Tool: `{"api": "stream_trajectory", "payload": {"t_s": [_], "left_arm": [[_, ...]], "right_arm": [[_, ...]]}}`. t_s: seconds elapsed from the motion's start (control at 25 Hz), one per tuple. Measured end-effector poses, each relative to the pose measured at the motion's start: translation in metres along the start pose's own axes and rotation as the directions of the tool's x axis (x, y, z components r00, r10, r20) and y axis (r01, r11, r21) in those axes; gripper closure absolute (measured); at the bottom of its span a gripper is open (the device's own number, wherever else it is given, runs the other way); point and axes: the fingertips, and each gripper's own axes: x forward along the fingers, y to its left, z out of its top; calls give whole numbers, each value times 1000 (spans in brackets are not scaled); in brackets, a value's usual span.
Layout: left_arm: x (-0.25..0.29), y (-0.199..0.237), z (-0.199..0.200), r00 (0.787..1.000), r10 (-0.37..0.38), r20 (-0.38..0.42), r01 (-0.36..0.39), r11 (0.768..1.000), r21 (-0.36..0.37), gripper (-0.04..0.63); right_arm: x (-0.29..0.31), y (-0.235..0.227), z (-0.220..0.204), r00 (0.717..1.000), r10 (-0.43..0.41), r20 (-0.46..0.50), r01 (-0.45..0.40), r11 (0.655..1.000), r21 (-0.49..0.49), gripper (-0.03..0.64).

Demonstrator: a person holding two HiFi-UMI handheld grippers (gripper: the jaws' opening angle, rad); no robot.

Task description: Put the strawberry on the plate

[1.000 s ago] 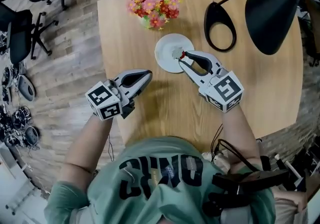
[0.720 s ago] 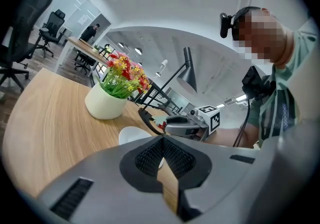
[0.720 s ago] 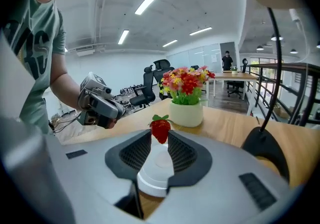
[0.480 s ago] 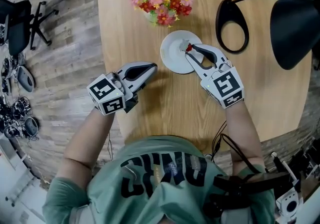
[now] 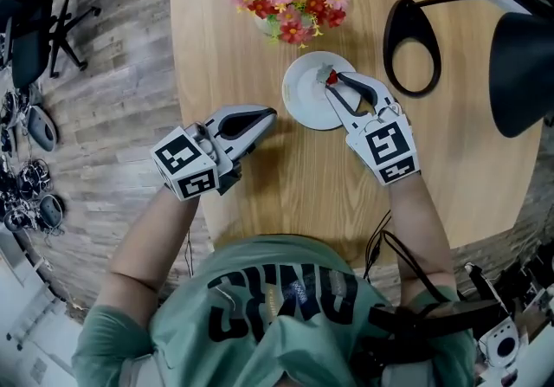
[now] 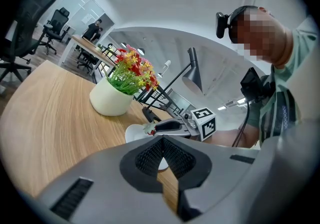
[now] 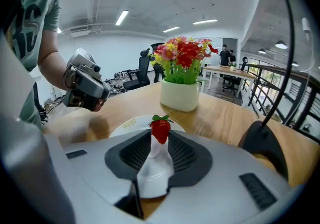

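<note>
Right gripper (image 7: 160,137): my jaws stand partway closed and pinch the strawberry (image 7: 160,130) at its flanks, right at the jaw tips. In the right gripper view the berry's long axis runs from 12 to 6 o'clock, with the green leaf cap toward 12 and the pointed red end toward 6, sunk between the pads. In the head view the berry sits over the plate (image 5: 305,106), inside the rim at about 2 o'clock from the plate's middle; I cannot tell whether it touches the plate.

Left gripper (image 6: 161,140): my jaws are closed together with nothing between them. In the head view this gripper lies at about 8 o'clock from the plate, apart from it, near the left edge of the wooden table (image 5: 277,195), and its tips point toward the plate.

Surroundings: a white flower pot (image 7: 180,95) stands at 12 o'clock from the plate, and a black lamp base (image 5: 389,39) at 2 o'clock.
</note>
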Motion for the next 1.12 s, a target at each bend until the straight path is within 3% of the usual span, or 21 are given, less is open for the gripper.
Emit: {"api": "stream_trajectory", "payload": {"t_s": [0.2,0.28,0.36,0.88,1.12], "left_arm": [[1,-3,-1,1000,-9,5,9,1000,-2,598],[0,-5,-1,1000,-11,6,11,1000,-4,598],[0,-7,-1,1000,-13,7,13,1000,-4,598],[-14,-40,5,999,-23,24,22,999,36,598],[-32,-61,29,998,-15,58,11,998,68,598]], "right_arm": [[-1,4,6,999,12,31,-12,1000,3,494],[-3,8,11,999,24,45,-24,1000,0,412],[-7,10,14,998,24,55,-23,1000,-3,382],[-38,19,26,997,-1,80,0,1000,8,382],[-56,22,51,995,-12,99,12,1000,-1,382]]}}
